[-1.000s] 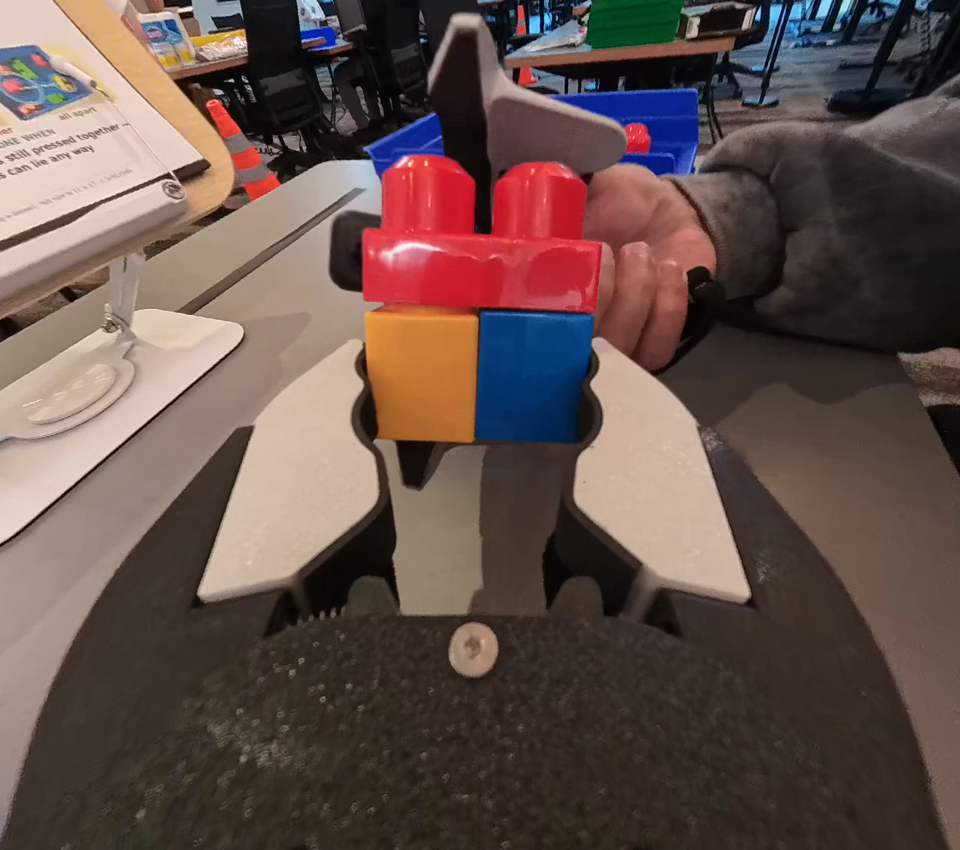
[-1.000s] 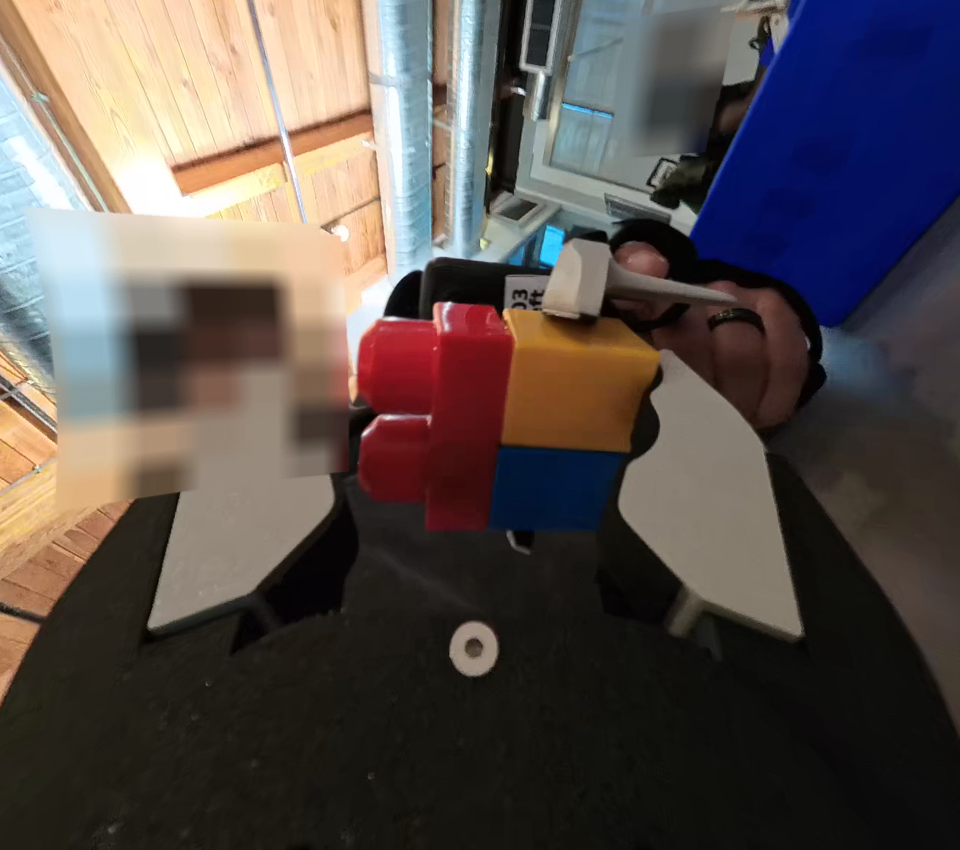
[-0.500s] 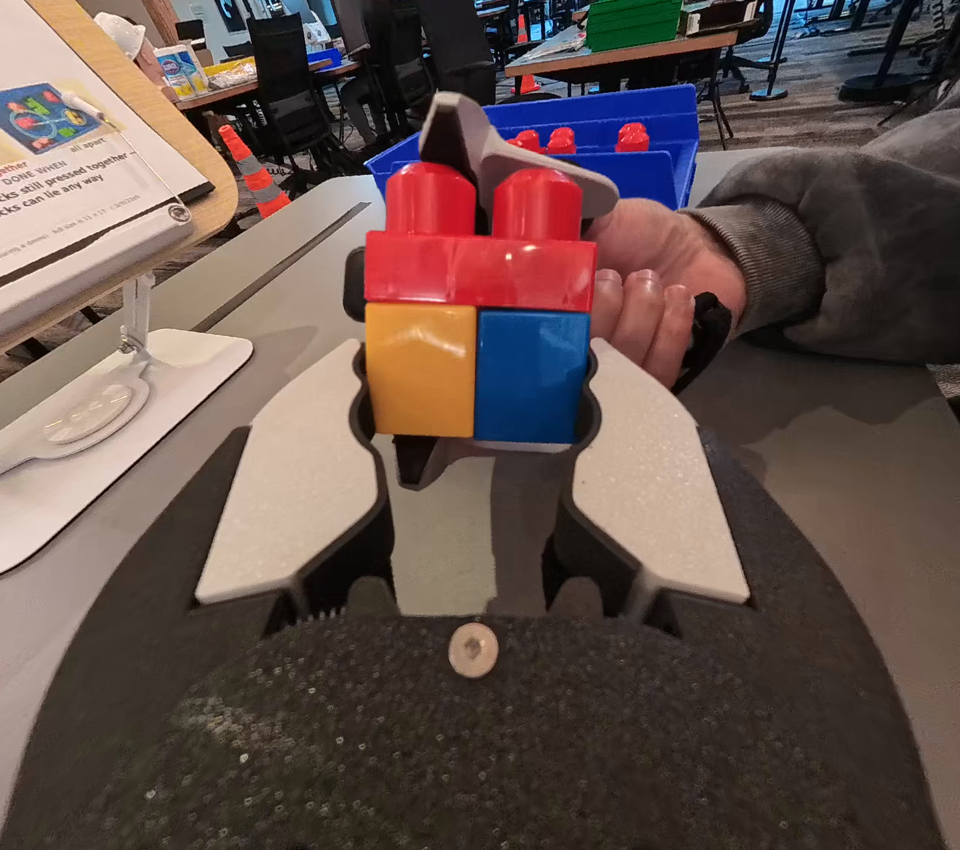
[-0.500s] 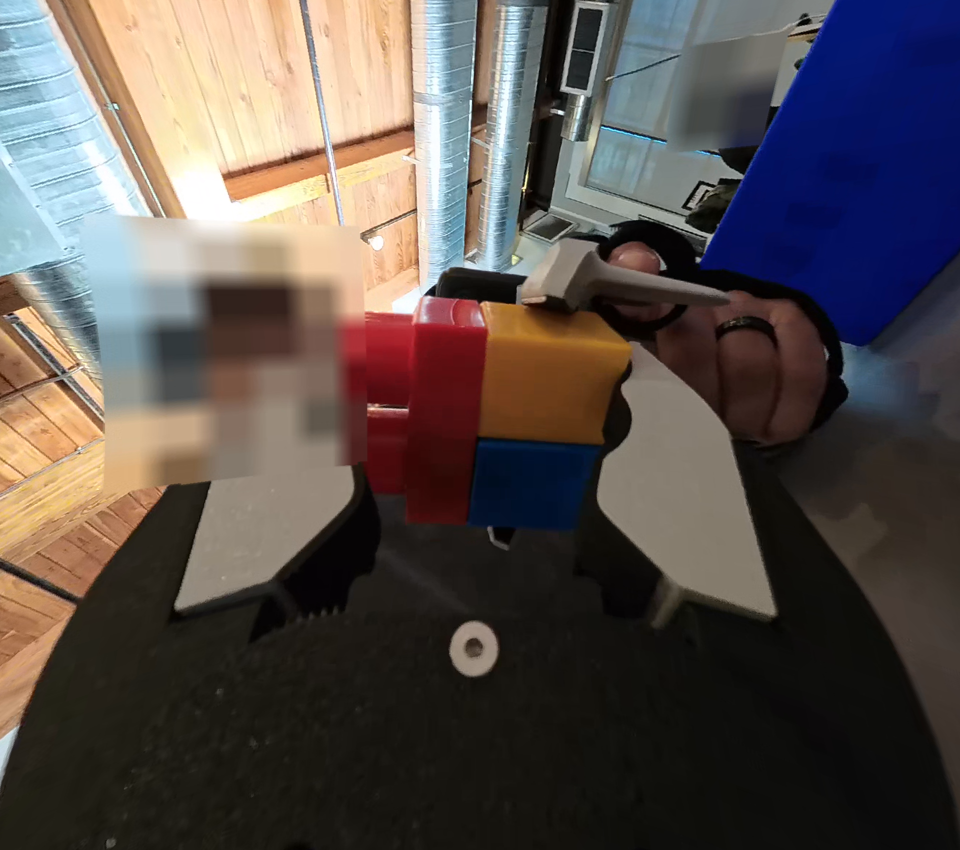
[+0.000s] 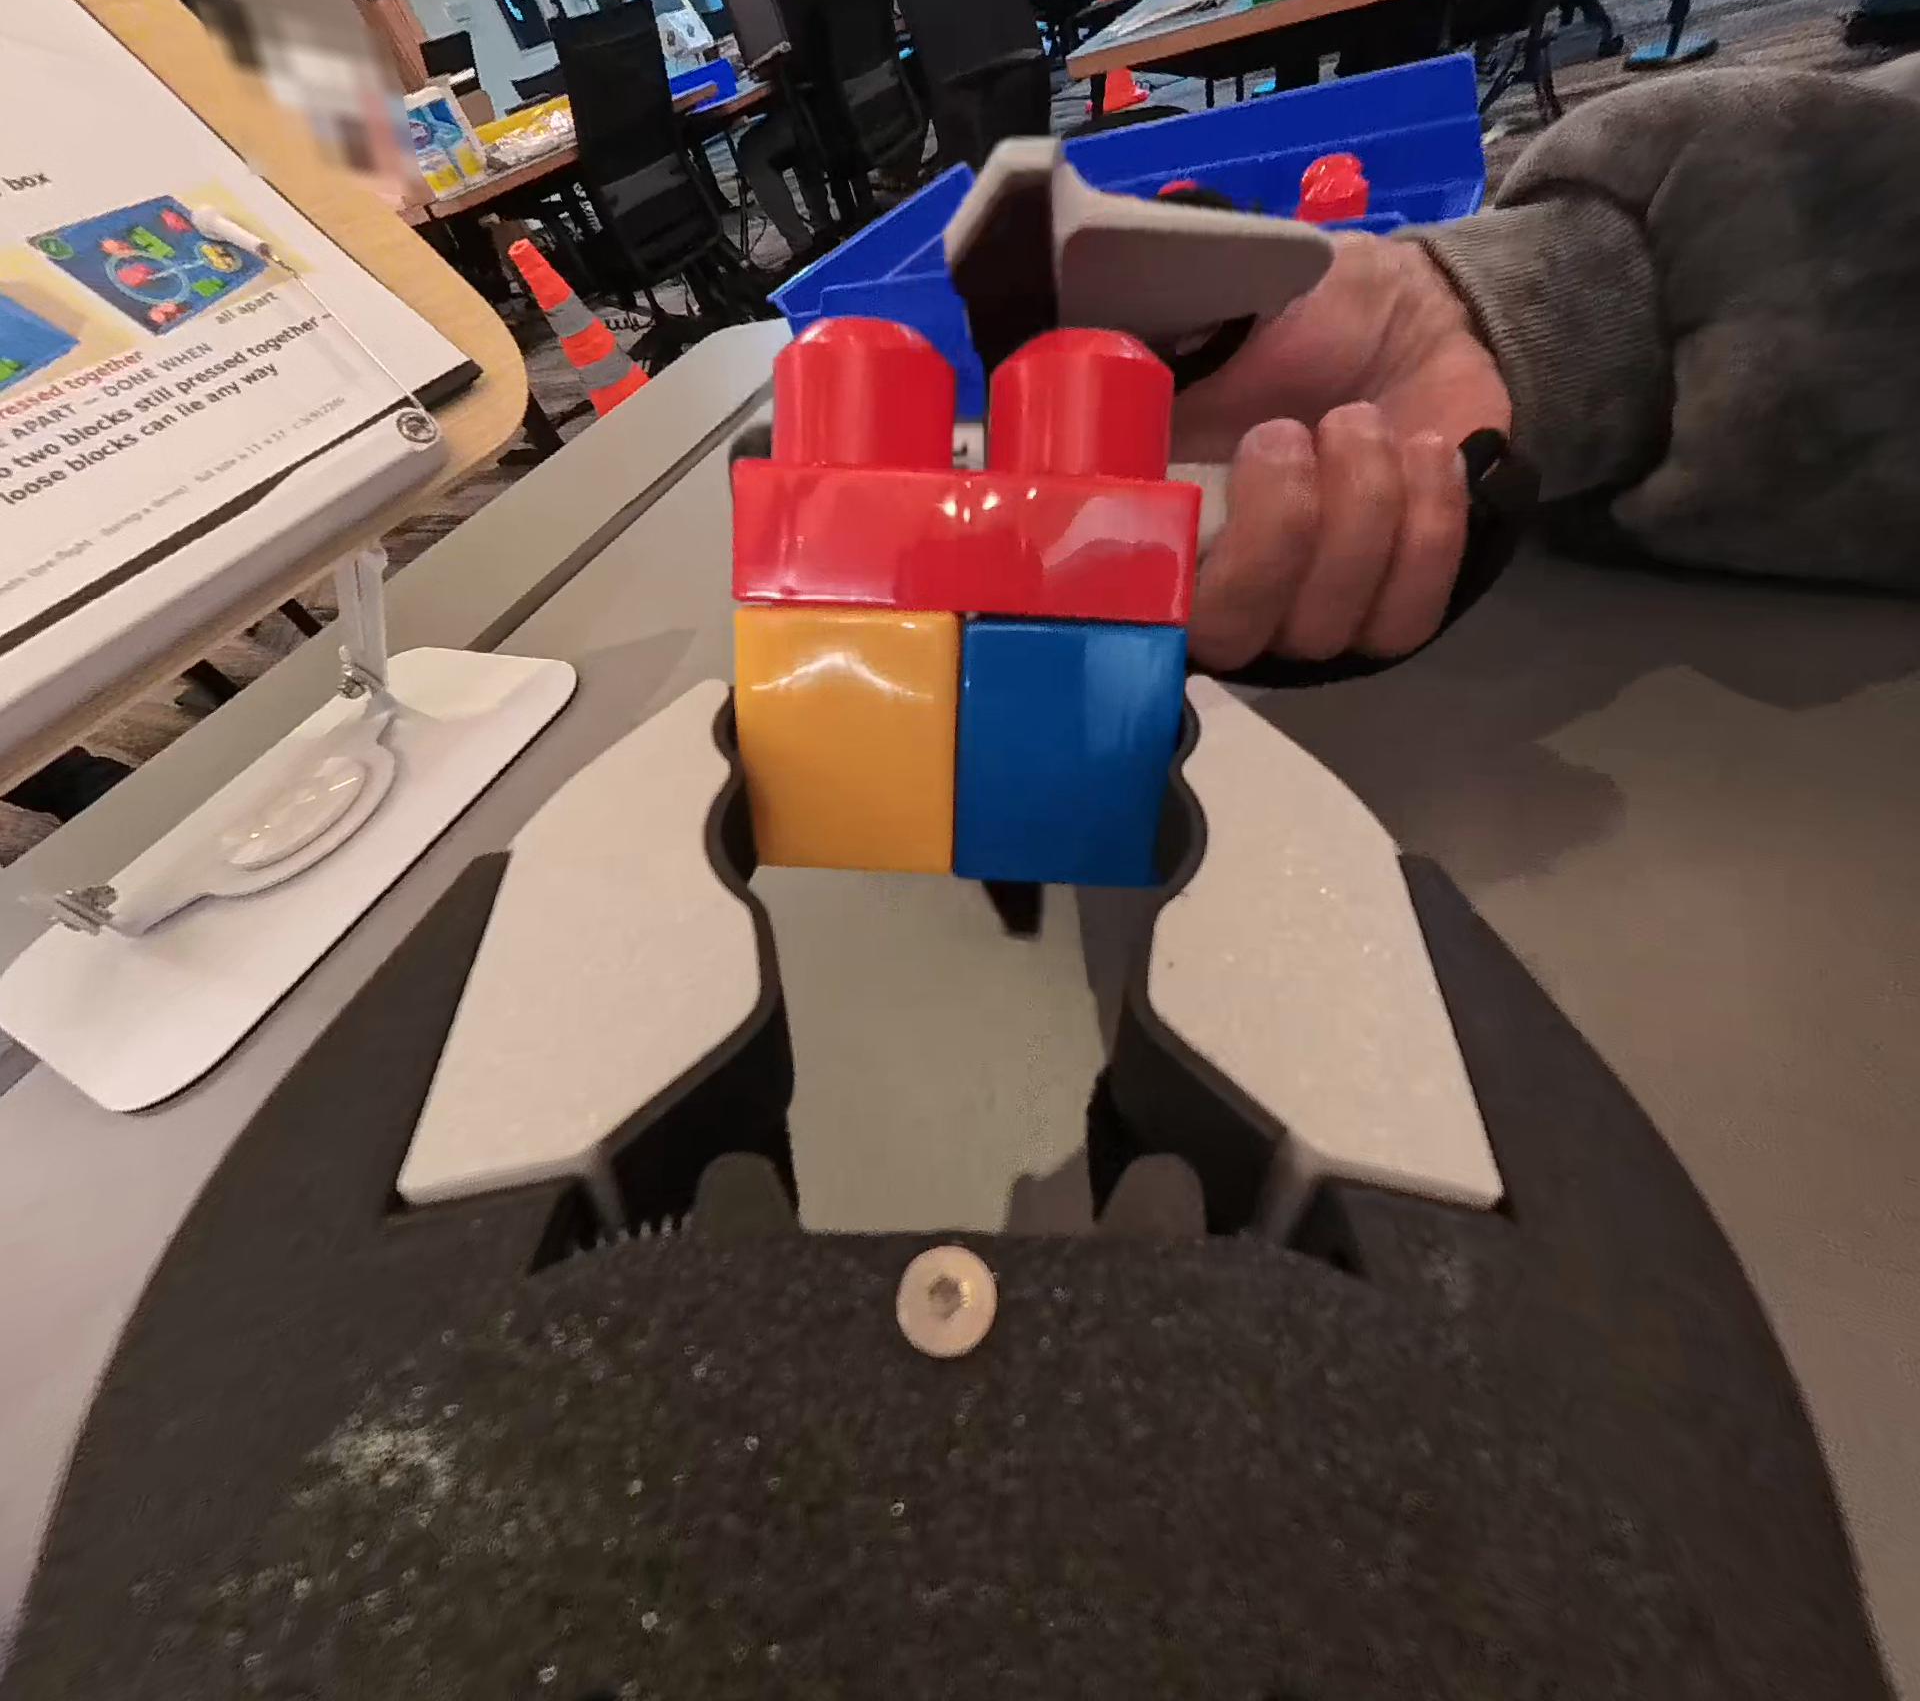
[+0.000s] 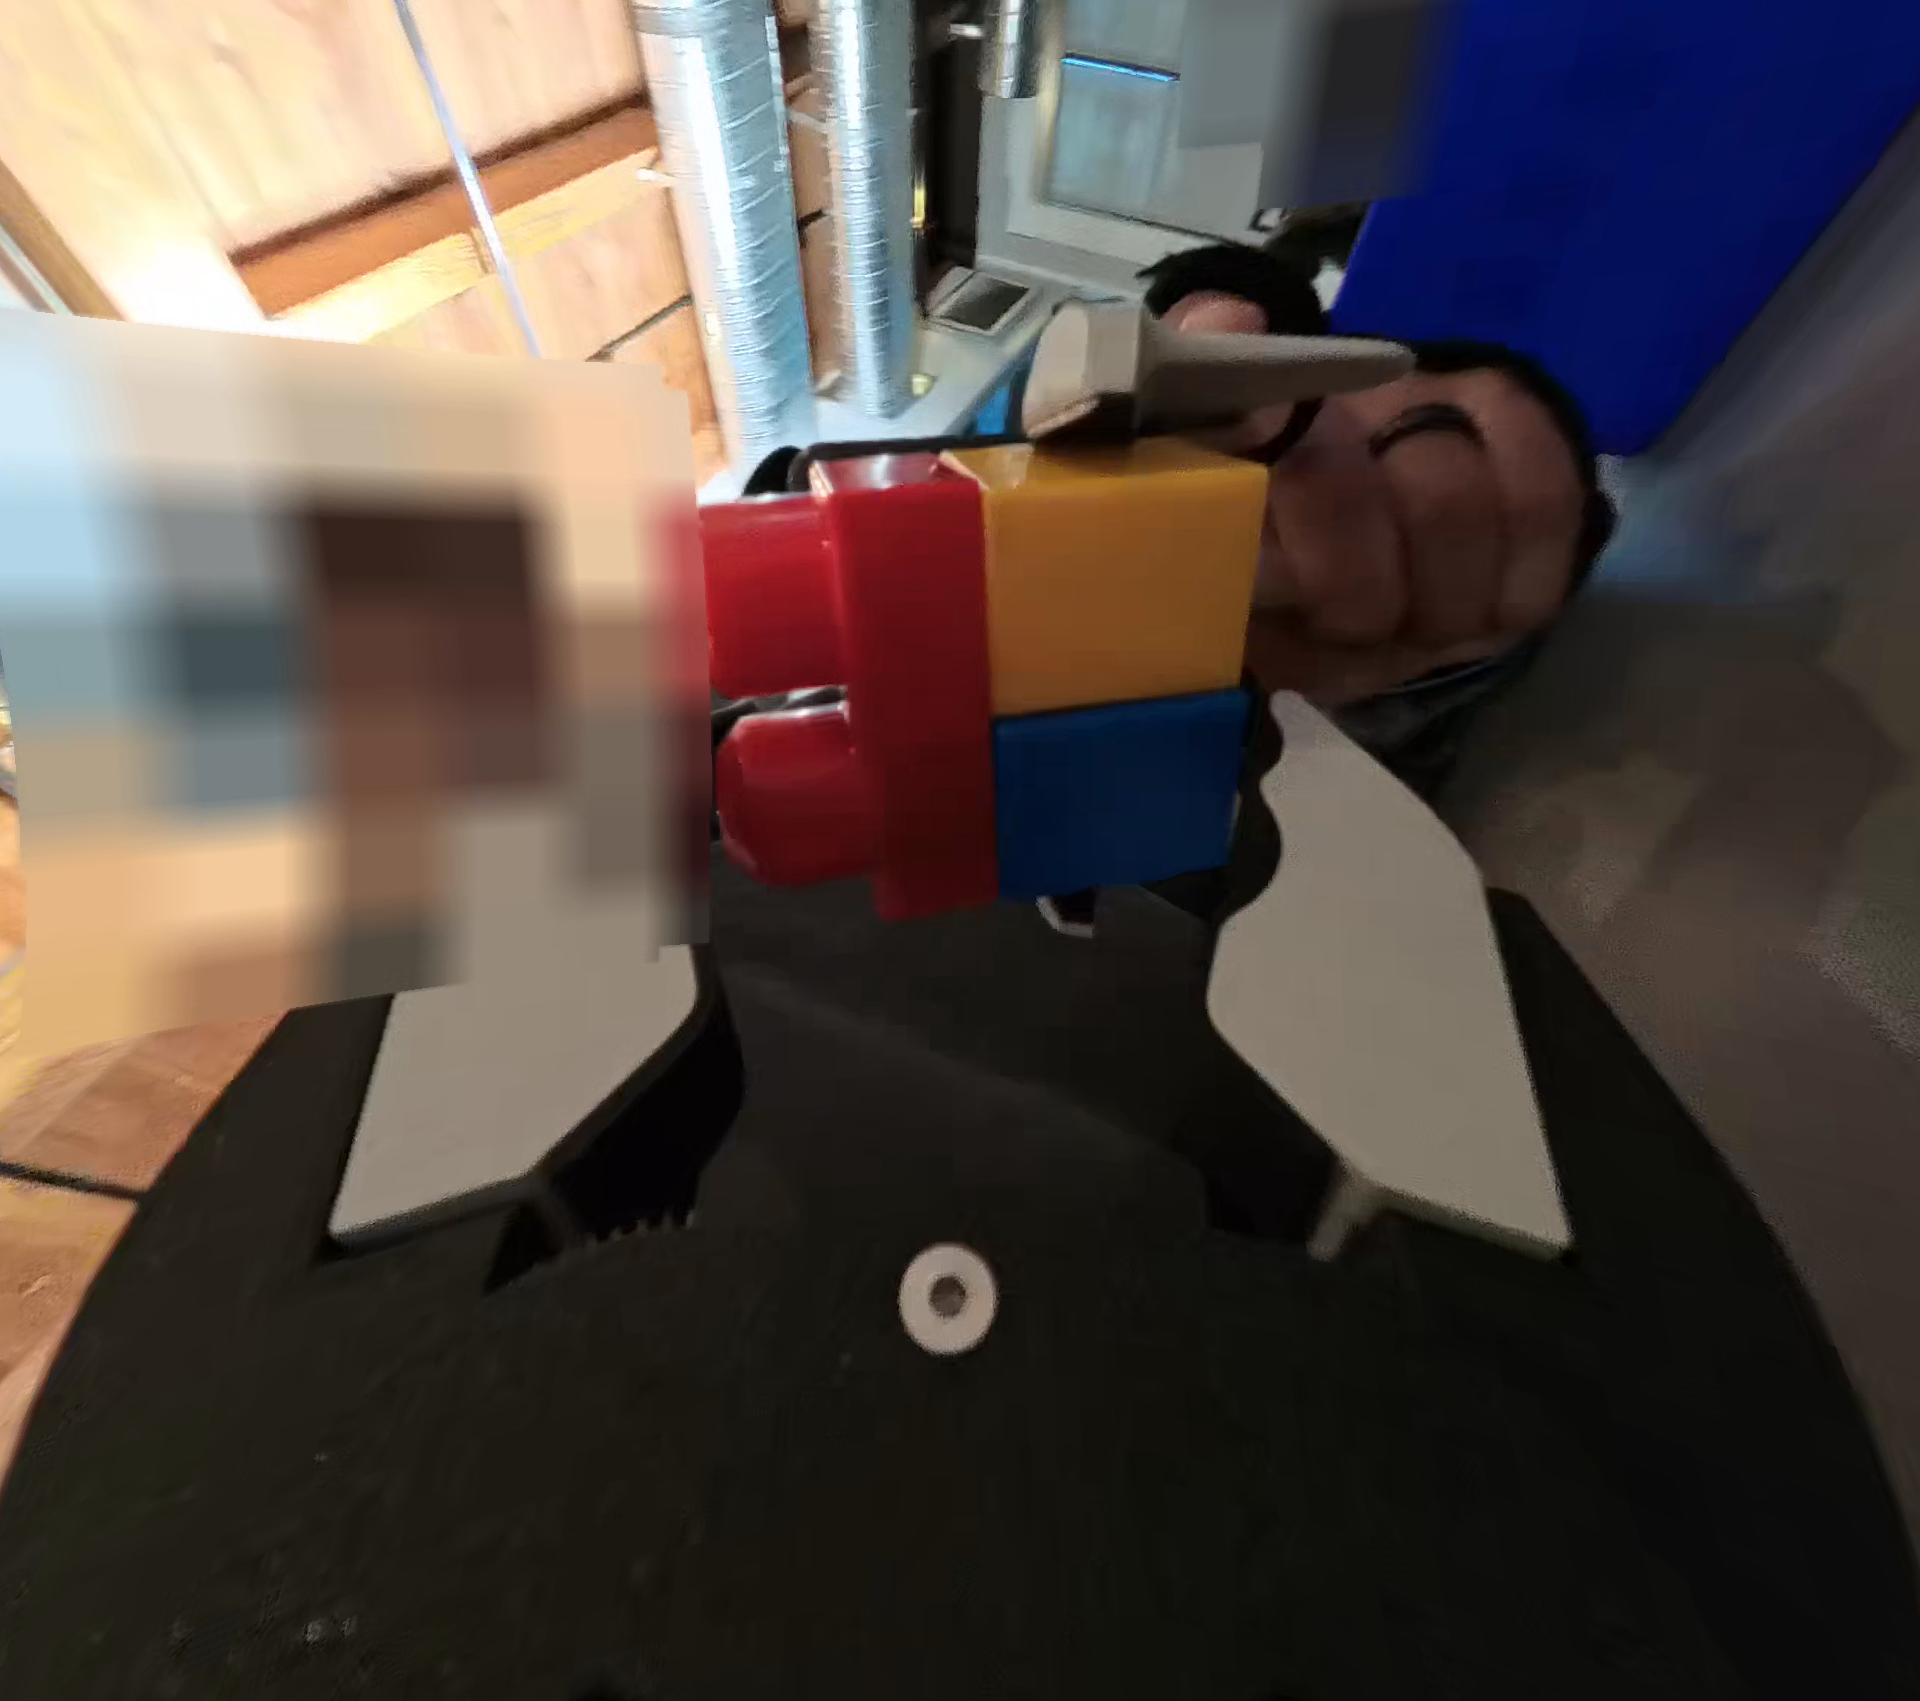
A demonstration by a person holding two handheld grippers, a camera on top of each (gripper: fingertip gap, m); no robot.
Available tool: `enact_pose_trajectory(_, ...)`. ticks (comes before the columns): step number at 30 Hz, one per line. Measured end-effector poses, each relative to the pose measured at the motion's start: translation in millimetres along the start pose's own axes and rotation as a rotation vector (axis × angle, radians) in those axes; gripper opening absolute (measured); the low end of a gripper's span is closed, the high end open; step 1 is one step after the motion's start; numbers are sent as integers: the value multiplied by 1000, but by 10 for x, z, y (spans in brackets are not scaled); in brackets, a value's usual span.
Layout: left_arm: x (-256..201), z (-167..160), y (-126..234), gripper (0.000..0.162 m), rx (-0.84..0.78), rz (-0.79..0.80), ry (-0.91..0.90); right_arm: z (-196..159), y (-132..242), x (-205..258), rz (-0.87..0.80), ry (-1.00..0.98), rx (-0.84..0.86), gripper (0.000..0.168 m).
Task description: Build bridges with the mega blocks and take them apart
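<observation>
Left gripper (image 5: pixel 958 804) clamped on yellow block (image 5: pixel 844 737) and blue block (image 5: pixel 1062 752), red block (image 5: pixel 966 545) pressed on top, all held above grey table (image 5: pixel 1662 872). Right gripper (image 6: pixel 982 830) wide apart around the stack, one finger over the studs, not visibly pinching. Blue bin (image 5: pixel 1278 139) behind, near far edge; stand (image 5: pixel 260 830) at left.

The two-stud block (image 5: pixel 966 545) is sitting on two single blocks, one single block (image 5: pixel 844 742) on the left and the other single block (image 5: pixel 1062 752) on the right, touching side by side. They are hanging above the bench (image 5: pixel 1662 924), between the left hand-held gripper's fingers (image 5: pixel 613 934). Behind them, a bin (image 5: pixel 1288 134) is resting on the bench; a document stand (image 5: pixel 260 841) is standing to the left.
</observation>
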State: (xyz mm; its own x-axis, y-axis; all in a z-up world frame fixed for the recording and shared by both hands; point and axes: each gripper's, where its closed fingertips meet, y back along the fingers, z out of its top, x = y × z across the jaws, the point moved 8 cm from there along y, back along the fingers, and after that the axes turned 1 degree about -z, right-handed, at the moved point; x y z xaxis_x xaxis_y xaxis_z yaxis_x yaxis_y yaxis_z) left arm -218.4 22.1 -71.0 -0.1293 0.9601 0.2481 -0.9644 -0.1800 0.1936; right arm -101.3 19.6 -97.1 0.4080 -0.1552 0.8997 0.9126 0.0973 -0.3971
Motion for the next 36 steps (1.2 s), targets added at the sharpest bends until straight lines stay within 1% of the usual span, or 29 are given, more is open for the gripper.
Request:
enact_pose_trajectory(1,-1,7,-2,75,-9,-14,14,-5,-16,-13,34,6,-21,100)
enact_pose_trajectory(3,0,20,-8,75,-30,-33,43,9,-38,-43,109,16,-84,94)
enact_pose_trajectory(6,13,14,-7,76,-41,-43,67,12,-50,-95,182,2,-121,95)
enact_pose_trajectory(9,14,-9,-10,76,-54,-48,64,16,-46,-103,176,21,-128,91)
enact_pose_trajectory(14,11,12,8,76,-80,-67,70,-5,-72,-59,162,42,-120,91)
enact_pose_trajectory(16,-2,8,-6,76,-70,-74,68,-16,-52,-74,174,31,-117,91)
enact_pose_trajectory(21,-28,-6,-11,75,-31,-60,43,-26,-48,-72,137,17,-133,91)
enact_pose_trajectory(22,-26,-6,-6,75,-19,-45,36,-14,-47,-55,96,25,-132,92)
enact_pose_trajectory(23,-13,-12,-3,75,-3,-12,21,10,-29,-30,33,43,-135,98)
enact_pose_trajectory(25,36,-47,0,75,47,64,-14,72,44,63,-173,146,-124,110)
enact_pose_trajectory(27,91,-132,-26,75,135,124,-28,141,99,208,-417,281,-119,108)
enact_pose_trajectory(29,106,-175,-58,75,188,164,-50,190,93,304,-698,423,-74,92)
enact_pose_trajectory(30,100,-180,-73,75,201,177,-63,202,72,313,-826,467,-36,90)
enact_pose_trajectory(31,88,-184,-89,75,211,183,-77,208,35,319,-898,486,-4,82)
enact_pose_trajectory(33,56,-188,-113,75,226,195,-116,197,-49,306,-914,470,14,63)
enact_pose_trajectory(34,36,-191,-119,75,232,201,-139,193,-76,287,-910,450,10,56)
enact_pose_trajectory(36,1,-195,-124,76,241,211,-171,195,-51,238,-979,449,-7,43)
